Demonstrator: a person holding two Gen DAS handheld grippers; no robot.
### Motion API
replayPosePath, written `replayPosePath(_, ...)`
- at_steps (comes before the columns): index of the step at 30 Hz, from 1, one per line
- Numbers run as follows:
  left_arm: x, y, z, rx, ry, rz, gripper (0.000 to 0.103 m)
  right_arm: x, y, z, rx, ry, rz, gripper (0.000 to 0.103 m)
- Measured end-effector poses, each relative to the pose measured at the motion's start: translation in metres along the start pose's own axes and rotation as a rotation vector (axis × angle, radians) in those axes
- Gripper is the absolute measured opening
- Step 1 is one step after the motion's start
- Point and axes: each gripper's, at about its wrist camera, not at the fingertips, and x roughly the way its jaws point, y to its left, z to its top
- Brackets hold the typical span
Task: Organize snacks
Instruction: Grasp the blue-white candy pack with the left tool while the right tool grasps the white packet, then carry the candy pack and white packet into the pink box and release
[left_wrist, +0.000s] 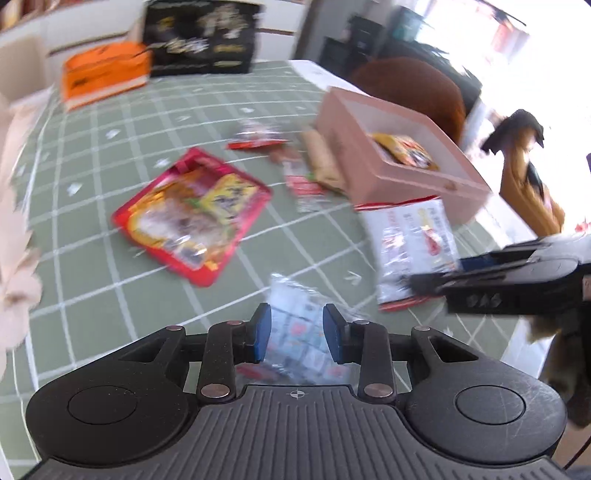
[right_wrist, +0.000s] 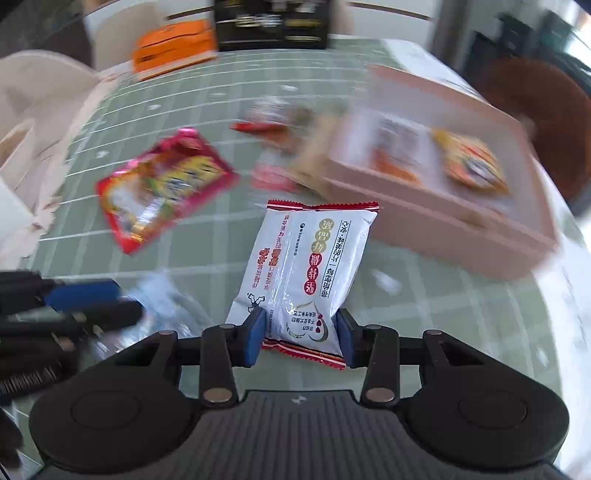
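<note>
My right gripper (right_wrist: 301, 332) is shut on the lower end of a white snack packet with red edges (right_wrist: 306, 258), which it holds up in front of the pink box (right_wrist: 443, 225). From the left wrist view that packet (left_wrist: 413, 240) hangs at the right, in the right gripper (left_wrist: 436, 277). My left gripper (left_wrist: 297, 334) has a blurred clear packet (left_wrist: 303, 325) between its blue pads, which look pressed on its sides. The left gripper (right_wrist: 110, 304) shows at the left edge of the right wrist view. A yellow-orange packet (left_wrist: 404, 149) lies inside the box.
A large red packet (left_wrist: 192, 214) lies on the green checked tablecloth (left_wrist: 110, 295). Several small snacks (left_wrist: 258, 138) lie beside the pink box (left_wrist: 406, 181). An orange box (left_wrist: 103, 74) and a black box (left_wrist: 199, 37) stand at the far edge. A brown chair (left_wrist: 417, 92) is behind the box.
</note>
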Motion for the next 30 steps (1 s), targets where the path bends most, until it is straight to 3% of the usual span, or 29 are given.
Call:
replayPosePath(3, 0.002, -0.023, -0.003, 0.128, 0.010, 0.006, 0.036, -0.007, -0.032, -0.018, 0.087, -0.020, -0.063, 0.041)
replayPosePath(6, 0.002, -0.042, -0.013, 0.267, 0.043, 0.006, 0.036, -0.009, -0.057, -0.031, 0.180, -0.018, -0.064, 0.043)
replayPosePath(10, 0.002, -0.058, -0.025, 0.417, 0.068, 0.014, 0.038, -0.008, -0.083, -0.049, 0.313, -0.010, -0.024, 0.062)
replayPosePath(13, 0.005, -0.067, -0.034, 0.499, 0.059, 0.065, 0.039, -0.010, -0.084, -0.058, 0.338, -0.044, -0.031, 0.067)
replayPosePath(18, 0.017, -0.073, -0.026, 0.487, 0.029, 0.082, 0.042, -0.004, -0.073, -0.054, 0.304, -0.031, -0.088, 0.074)
replayPosePath(20, 0.019, -0.071, -0.019, 0.454, 0.042, 0.026, 0.061, -0.002, -0.070, -0.054, 0.296, -0.022, -0.108, 0.080)
replayPosePath(21, 0.019, -0.069, -0.017, 0.438, 0.049, -0.001, 0.063, -0.001, -0.068, -0.054, 0.292, -0.019, -0.116, 0.080)
replayPosePath(24, 0.012, -0.060, -0.016, 0.409, 0.030, -0.012, 0.059, 0.000, -0.066, -0.055, 0.293, -0.016, -0.128, 0.083)
replayPosePath(26, 0.008, -0.051, -0.018, 0.376, 0.018, 0.016, 0.047, 0.000, -0.067, -0.057, 0.293, -0.015, -0.130, 0.085)
replayPosePath(30, 0.004, -0.038, -0.020, 0.360, 0.009, 0.074, 0.047, 0.001, -0.066, -0.058, 0.298, -0.018, -0.139, 0.089)
